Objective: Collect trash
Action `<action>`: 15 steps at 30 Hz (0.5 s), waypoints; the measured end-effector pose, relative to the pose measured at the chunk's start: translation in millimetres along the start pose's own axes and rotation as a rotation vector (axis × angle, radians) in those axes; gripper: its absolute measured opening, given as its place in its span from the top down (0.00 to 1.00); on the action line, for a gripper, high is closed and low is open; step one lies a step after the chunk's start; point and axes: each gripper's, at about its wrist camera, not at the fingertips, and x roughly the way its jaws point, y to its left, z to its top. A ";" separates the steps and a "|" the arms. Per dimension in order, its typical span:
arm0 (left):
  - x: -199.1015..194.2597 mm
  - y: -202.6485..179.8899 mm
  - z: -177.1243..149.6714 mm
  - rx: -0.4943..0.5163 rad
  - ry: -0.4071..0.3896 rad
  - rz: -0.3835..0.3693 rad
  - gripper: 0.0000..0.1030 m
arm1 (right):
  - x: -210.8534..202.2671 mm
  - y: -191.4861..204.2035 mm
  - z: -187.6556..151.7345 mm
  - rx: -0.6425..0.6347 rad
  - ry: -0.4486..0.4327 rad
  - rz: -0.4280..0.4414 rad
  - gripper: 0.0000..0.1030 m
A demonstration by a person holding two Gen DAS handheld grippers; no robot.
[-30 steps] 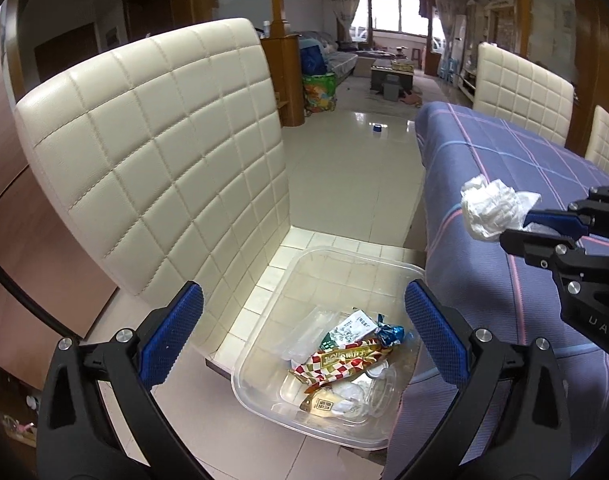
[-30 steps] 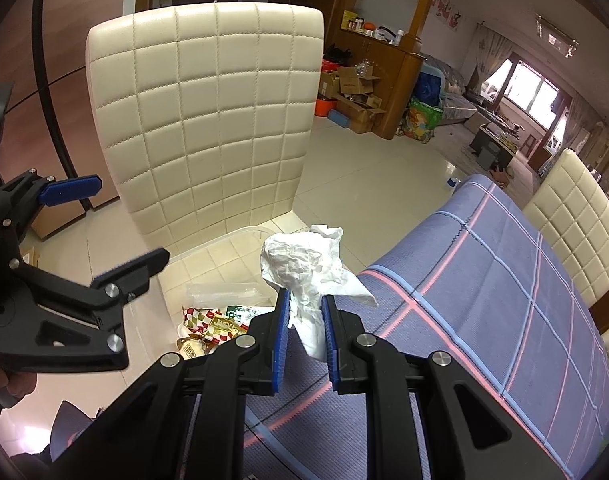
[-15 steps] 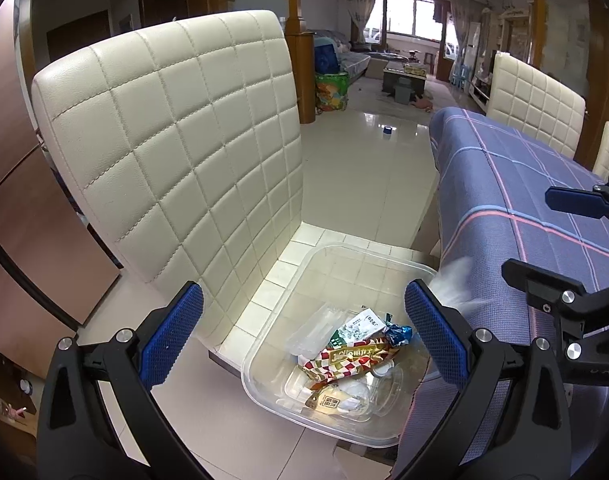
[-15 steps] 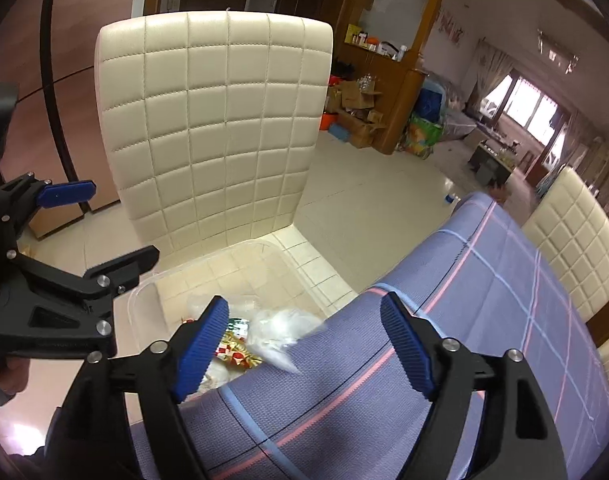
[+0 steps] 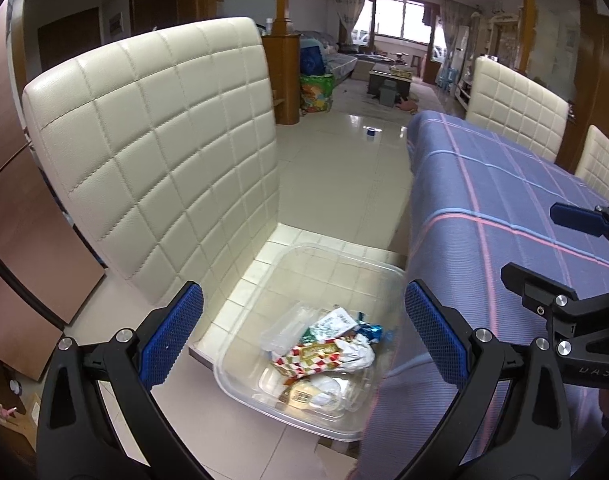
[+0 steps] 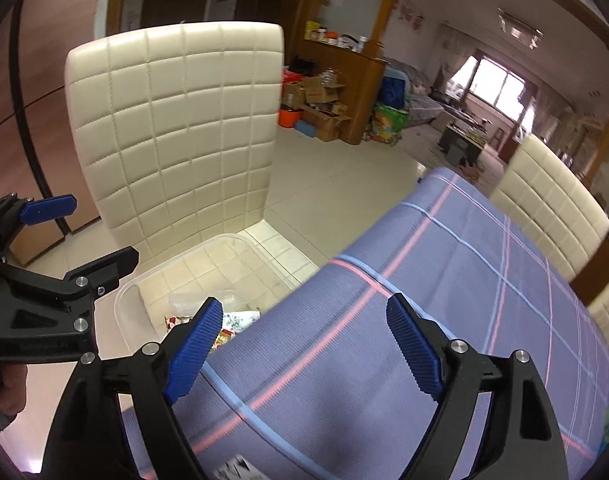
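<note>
A clear plastic bin [image 5: 264, 394] sits on the seat of a cream quilted chair [image 5: 156, 168] and holds snack wrappers [image 5: 314, 360] and a crumpled white tissue [image 5: 358, 354]. My left gripper [image 5: 304, 336] is open and empty above the bin. My right gripper [image 6: 304, 344] is open and empty over the table edge; it also shows in the left wrist view [image 5: 552, 248]. The bin shows in the right wrist view [image 6: 144, 300], partly hidden by the table.
A table with a blue plaid cloth [image 6: 444, 300] stands right of the chair. Two more cream chairs [image 5: 516, 108] stand at its far side. Tiled floor [image 5: 344, 168] stretches toward the living room with boxes and bags [image 6: 320, 112].
My right gripper opened and let go of the white tissue, which fell into the bin. The right gripper then drew back over the table. Both views shifted slightly.
</note>
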 end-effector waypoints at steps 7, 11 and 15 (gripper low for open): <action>-21.8 -29.1 4.2 -0.016 -0.029 -0.063 0.04 | -32.6 -31.3 -23.1 0.110 0.020 -0.079 0.20; -36.8 -52.0 5.0 0.007 -0.045 -0.105 0.04 | -51.8 -49.8 -36.0 0.186 0.046 -0.157 0.20; -57.4 -74.5 4.9 0.053 -0.079 -0.117 0.04 | -70.4 -66.1 -51.2 0.229 0.048 -0.184 0.20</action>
